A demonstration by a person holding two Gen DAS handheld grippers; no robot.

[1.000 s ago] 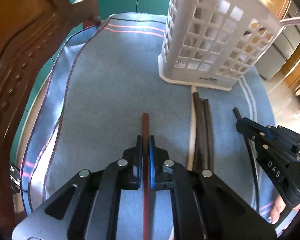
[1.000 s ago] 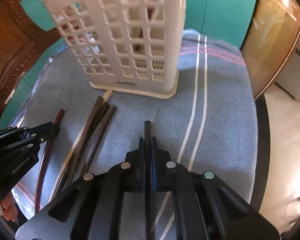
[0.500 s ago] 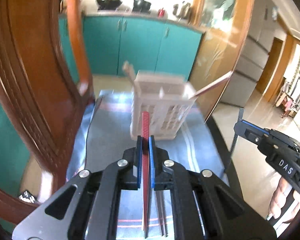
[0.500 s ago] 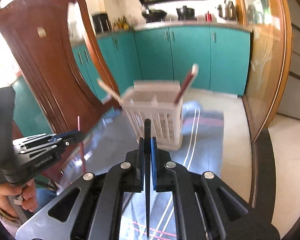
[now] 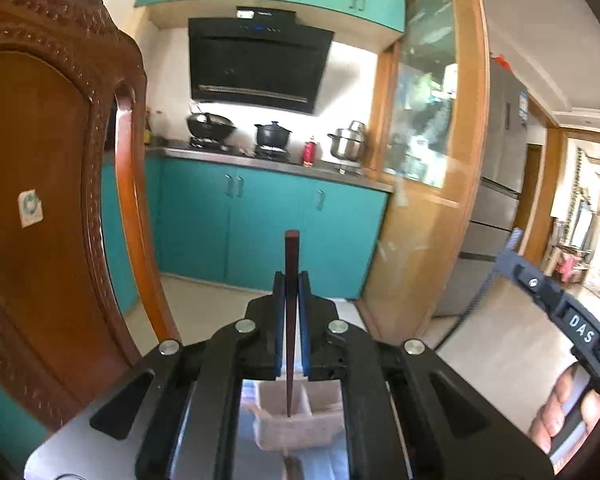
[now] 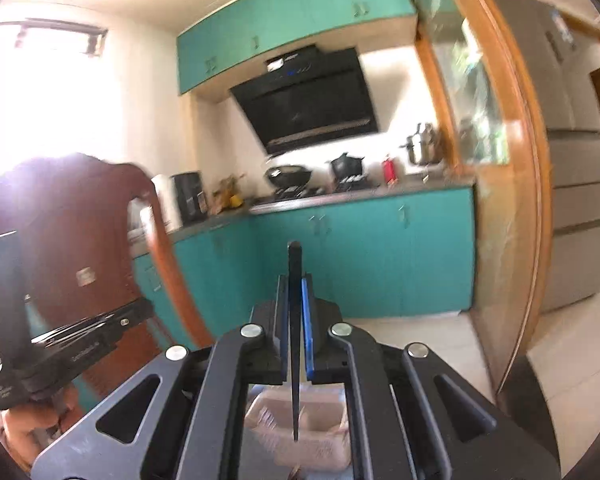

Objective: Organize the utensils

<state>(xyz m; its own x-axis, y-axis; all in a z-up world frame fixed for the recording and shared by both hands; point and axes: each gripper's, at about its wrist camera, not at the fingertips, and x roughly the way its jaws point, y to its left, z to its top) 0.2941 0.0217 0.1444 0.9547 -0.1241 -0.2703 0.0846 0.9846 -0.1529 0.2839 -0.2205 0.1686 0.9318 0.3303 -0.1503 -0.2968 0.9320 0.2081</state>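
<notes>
Left gripper [image 5: 291,280] pinches a reddish-brown chopstick [image 5: 290,320], thick end toward 12 o'clock, thin tip hanging over the white basket [image 5: 324,428] at 6 o'clock. Right gripper [image 6: 295,284] is clamped on a black chopstick [image 6: 295,340], tip likewise above the basket [image 6: 324,452]. Both point about level at teal cabinets [image 5: 268,224]. Carved wooden chair [image 5: 52,200] at 9 o'clock.

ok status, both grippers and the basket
Left gripper shut on reddish chopstick. Right gripper shut on black chopstick. Basket below, nothing blocking.
</notes>
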